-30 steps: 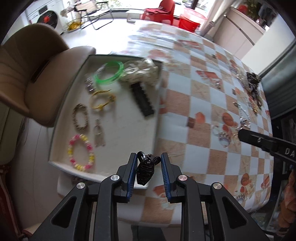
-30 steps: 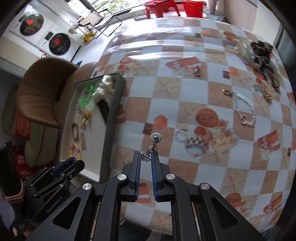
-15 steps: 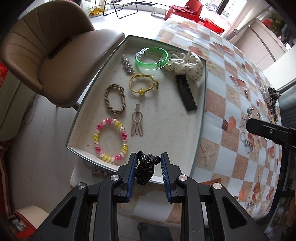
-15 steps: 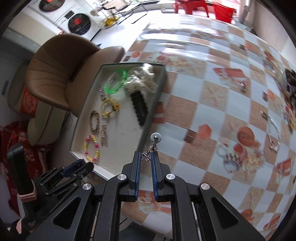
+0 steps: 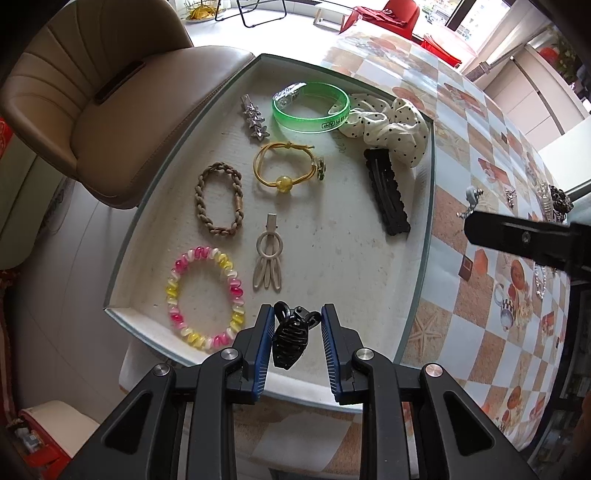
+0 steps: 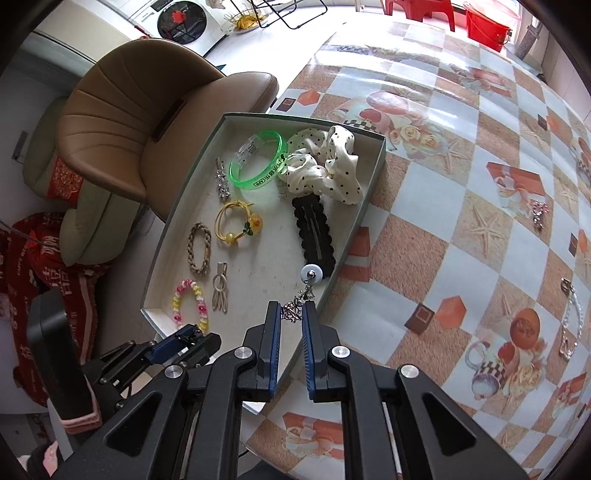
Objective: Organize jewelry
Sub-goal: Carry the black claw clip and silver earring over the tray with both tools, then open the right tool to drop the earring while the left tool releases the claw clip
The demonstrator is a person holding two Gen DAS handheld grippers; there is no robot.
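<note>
Both over the tray: left gripper pinching stiff, springy black claw clip, right gripper clamped on floppy, snaggy earring chain.

Table under checkered orange-and-blue oilcloth with fruit, cup, starfish prints. Brown padded chair just beside table's left edge. Washer with round dark door beyond chair. Red blanket on floor below chair. Pale tiled floor. Red plastic stool and red bucket past table's far end. Daylight on oilcloth there.
</note>
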